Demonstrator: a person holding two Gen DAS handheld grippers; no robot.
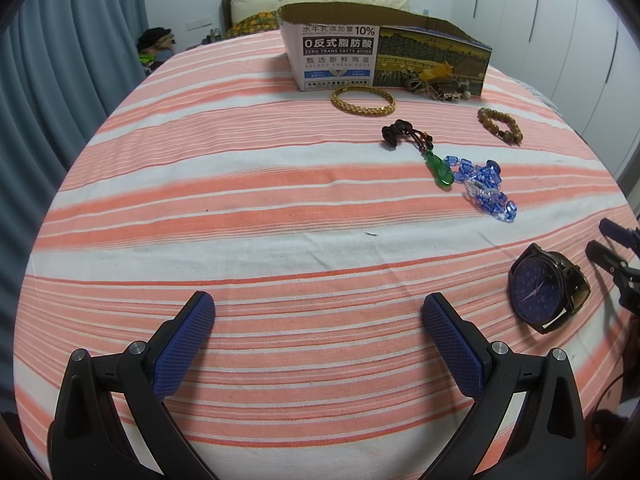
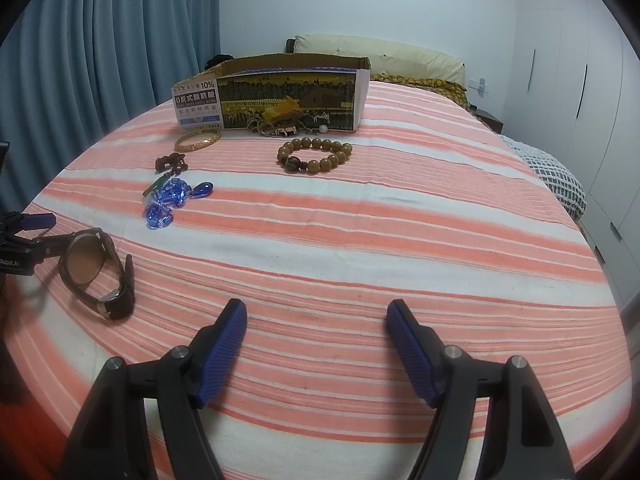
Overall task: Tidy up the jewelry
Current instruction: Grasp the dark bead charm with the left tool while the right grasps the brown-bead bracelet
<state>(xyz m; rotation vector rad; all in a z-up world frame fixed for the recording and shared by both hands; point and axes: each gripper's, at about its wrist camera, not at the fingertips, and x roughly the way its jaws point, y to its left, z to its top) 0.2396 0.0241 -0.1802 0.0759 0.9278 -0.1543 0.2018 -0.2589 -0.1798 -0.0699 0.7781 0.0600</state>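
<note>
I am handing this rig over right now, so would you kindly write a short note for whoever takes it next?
Left tool: open, empty, over bare bedspread.
Right tool: open, empty, likewise.
Cardboard box stands at the far side of the bed. On the striped bedspread in front of it: gold bangle, wooden bead bracelet, green pendant on a dark cord, blue bead strand, a tangle of small pieces against the box, wristwatch nearest the tools.
Done: nothing visibly. Left: every piece listed.

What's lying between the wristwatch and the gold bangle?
The blue bead bracelet and green pendant on its dark cord, seen in both views between wristwatch and gold bangle.
</note>
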